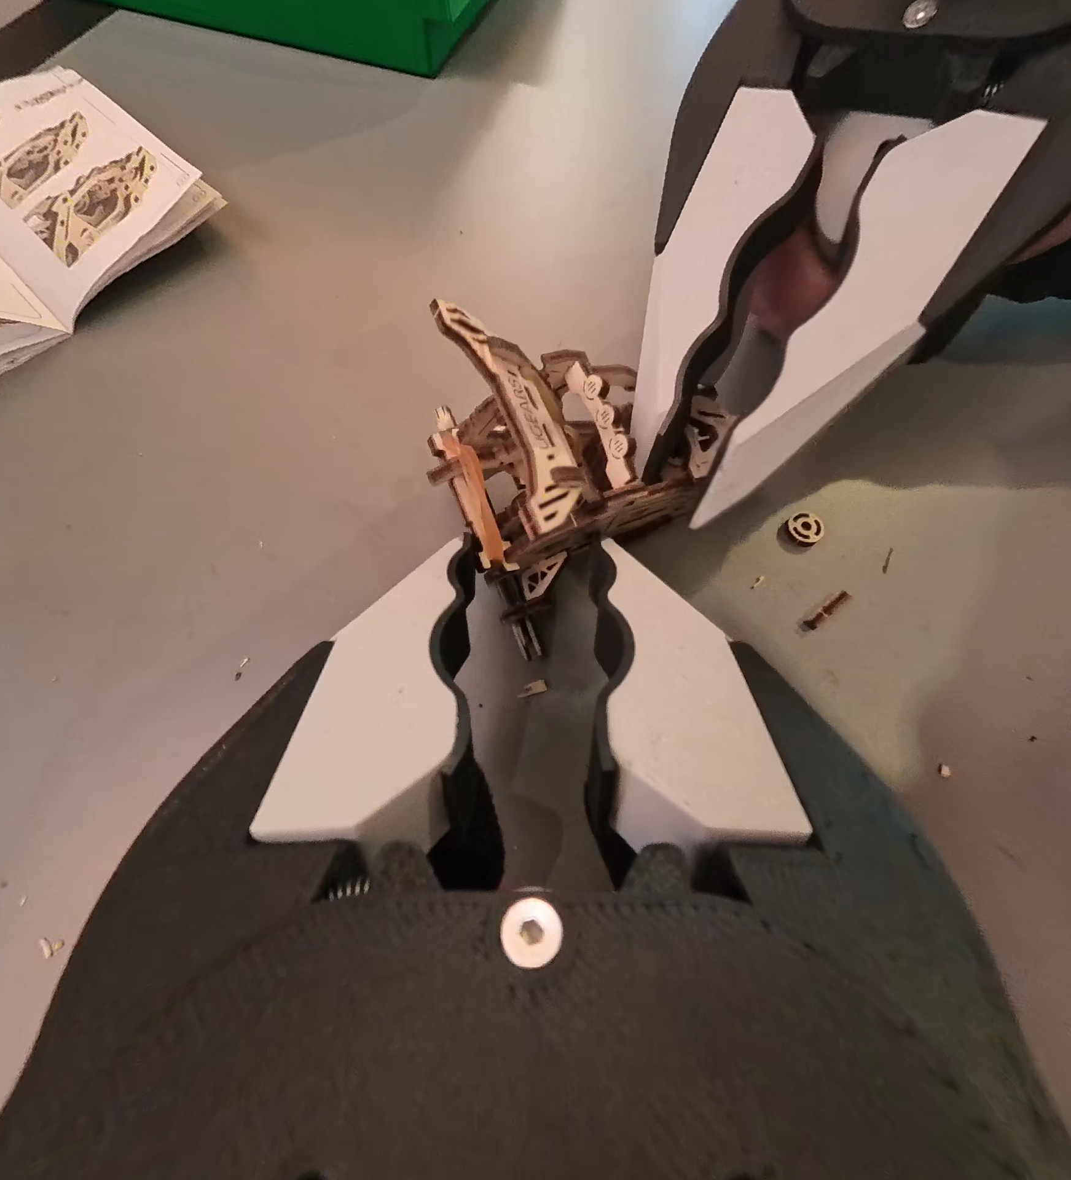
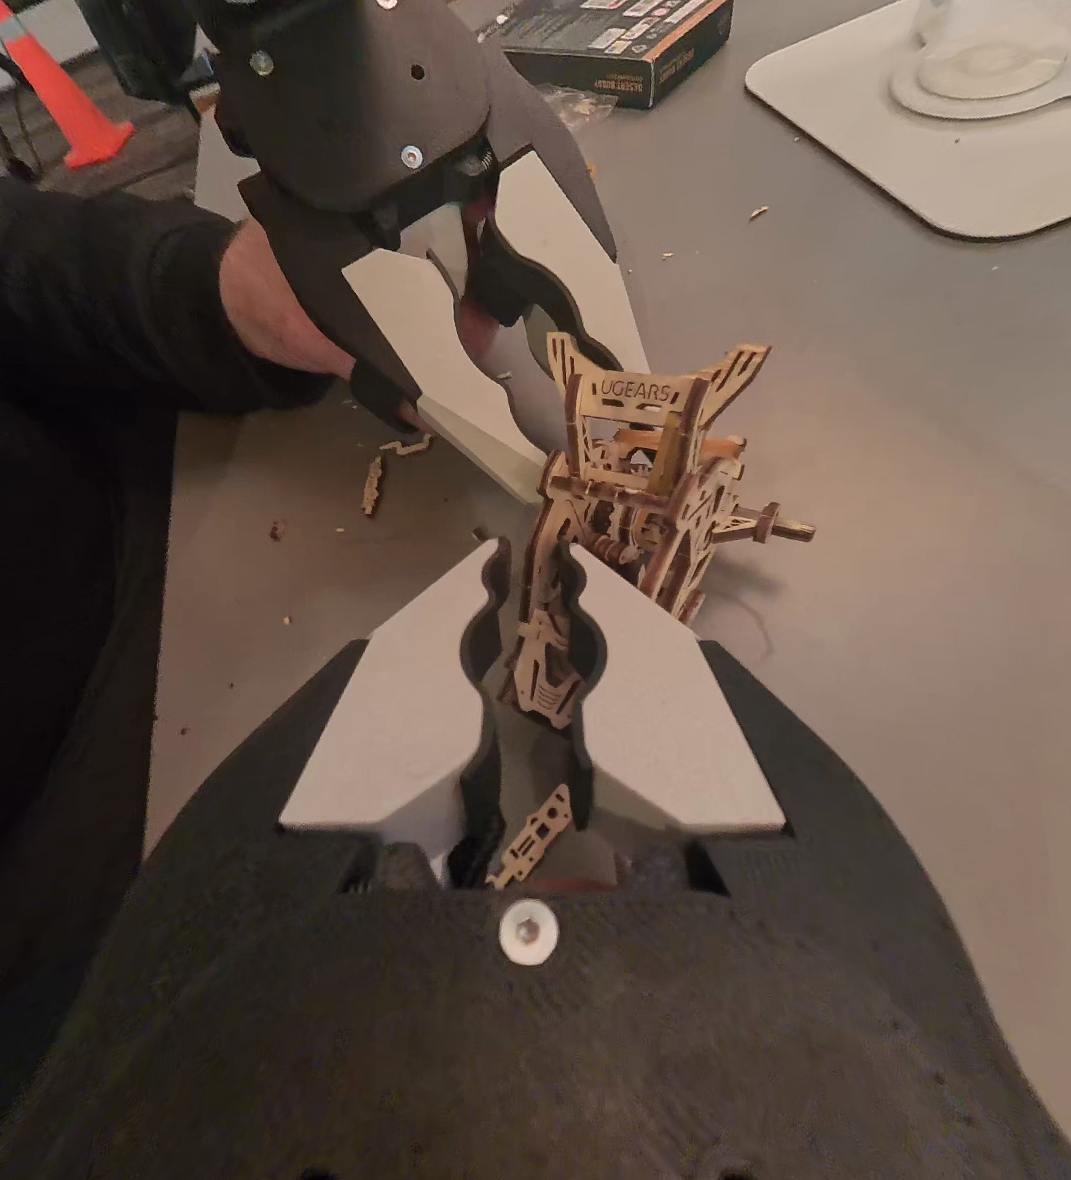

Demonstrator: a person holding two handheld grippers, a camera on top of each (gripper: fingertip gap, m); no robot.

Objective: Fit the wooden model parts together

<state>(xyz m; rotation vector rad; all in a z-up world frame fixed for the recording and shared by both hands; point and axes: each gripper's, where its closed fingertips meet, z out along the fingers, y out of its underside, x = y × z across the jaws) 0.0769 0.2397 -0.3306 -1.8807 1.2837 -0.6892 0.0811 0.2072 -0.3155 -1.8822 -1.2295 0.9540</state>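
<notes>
Wooden model (image 1: 545,460) sits on the grey tabletop (image 1: 264,511), pinned between both tools so it won't shift. Right gripper (image 2: 536,562) fingers are clenched on its front frame, probably as an anchor. Left gripper (image 1: 532,555) fingers are released, straddling the axle stub (image 1: 523,629), likely lining up.
</notes>
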